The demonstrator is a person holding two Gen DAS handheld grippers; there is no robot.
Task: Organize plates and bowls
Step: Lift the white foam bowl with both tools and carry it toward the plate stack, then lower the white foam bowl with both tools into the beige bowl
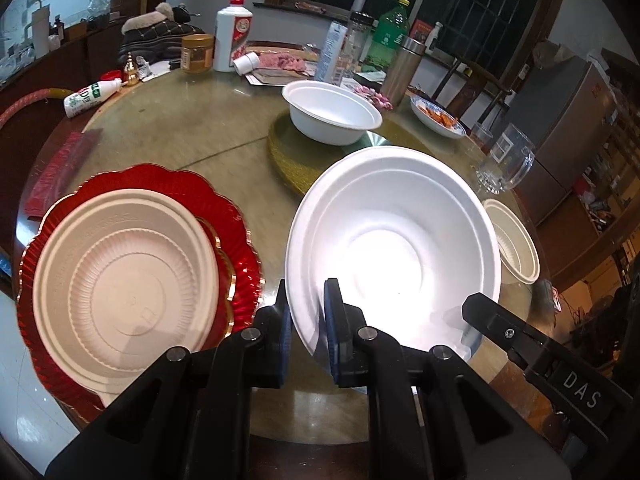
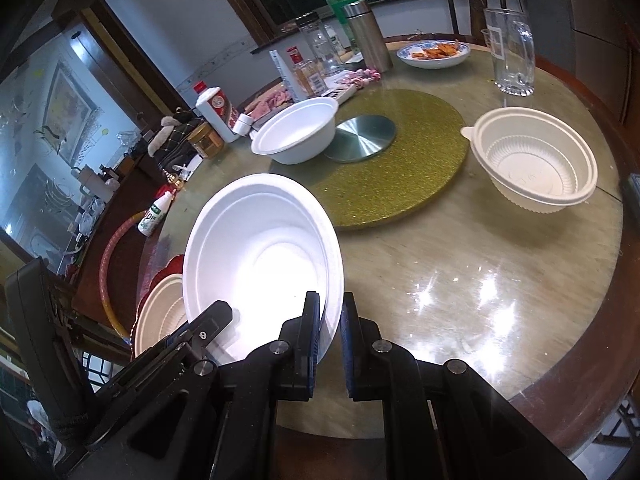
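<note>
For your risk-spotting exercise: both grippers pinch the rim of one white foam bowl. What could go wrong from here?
1. The left gripper and right gripper grip opposite rims of the thin white foam bowl; pulling apart could crack it.
2. The clear glass mug stands close by; a swing might topple it.

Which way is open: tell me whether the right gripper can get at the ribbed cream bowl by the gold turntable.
Probably not yet: the right gripper is shut on the white bowl. The table before the ribbed cream bowl looks bare.
</note>
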